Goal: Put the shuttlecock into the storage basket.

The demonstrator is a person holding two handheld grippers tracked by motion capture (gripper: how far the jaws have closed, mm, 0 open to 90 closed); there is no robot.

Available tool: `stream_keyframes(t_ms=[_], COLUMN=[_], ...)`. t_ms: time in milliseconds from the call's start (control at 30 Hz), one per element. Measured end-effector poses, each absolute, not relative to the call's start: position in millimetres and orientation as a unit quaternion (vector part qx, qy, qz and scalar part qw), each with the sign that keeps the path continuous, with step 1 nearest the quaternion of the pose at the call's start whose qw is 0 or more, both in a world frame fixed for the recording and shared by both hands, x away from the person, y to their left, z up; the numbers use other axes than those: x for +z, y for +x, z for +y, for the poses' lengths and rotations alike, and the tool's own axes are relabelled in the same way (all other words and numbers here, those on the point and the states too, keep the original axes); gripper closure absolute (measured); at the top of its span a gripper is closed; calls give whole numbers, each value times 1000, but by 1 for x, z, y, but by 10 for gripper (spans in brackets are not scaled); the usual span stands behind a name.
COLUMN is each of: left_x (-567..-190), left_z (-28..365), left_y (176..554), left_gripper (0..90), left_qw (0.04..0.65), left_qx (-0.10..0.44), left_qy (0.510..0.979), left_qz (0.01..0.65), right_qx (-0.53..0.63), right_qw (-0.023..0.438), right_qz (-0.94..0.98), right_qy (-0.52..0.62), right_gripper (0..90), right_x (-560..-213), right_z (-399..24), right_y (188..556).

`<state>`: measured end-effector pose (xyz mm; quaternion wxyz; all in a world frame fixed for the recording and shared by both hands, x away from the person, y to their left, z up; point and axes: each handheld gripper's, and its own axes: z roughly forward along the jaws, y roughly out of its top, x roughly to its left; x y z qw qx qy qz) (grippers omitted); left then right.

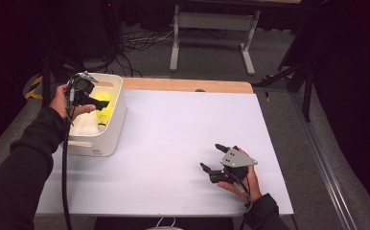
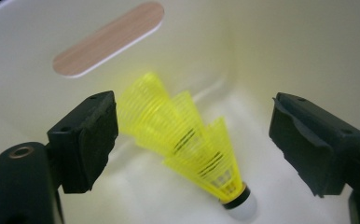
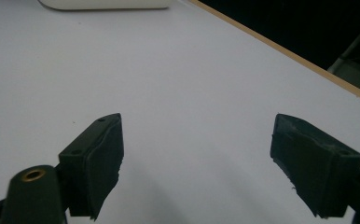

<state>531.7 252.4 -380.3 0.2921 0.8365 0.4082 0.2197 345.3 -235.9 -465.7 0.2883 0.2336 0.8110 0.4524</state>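
My left claw (image 2: 194,140) stands with its jaws apart above the yellow shuttlecocks (image 2: 187,140), pads not touching them. They lie stacked on the floor of the white bin (image 1: 118,112), cork tip toward me. My left hand (image 1: 65,103) tilts down into the bin. My right claw (image 1: 217,157) rests open over the white table (image 1: 173,129). The bin wall hides most of the stack from above.

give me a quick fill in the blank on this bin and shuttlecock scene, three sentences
1. The shuttlecocks lying in the white bin are ______ in colour.
2. The left gripper hangs over the bin with its jaws ______.
3. The right gripper is above the ______ table, holding nothing.

Missing words: yellow; open; white
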Motion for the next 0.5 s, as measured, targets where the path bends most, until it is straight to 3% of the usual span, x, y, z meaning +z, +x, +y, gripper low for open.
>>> stream_keyframes(t_ms=[167, 500], left_x=[-371, -362], left_z=[252, 248], left_y=[524, 514], left_gripper=[119, 120], left_qw=[316, 335], left_qx=[235, 246], left_qy=[837, 838], left_qz=[379, 354], right_qx=[453, 453], right_qw=[290, 294], right_qz=[810, 809], right_qy=[234, 234], right_gripper=[186, 186], right_x=[-465, -464], right_z=[-237, -237], right_y=[345, 345])
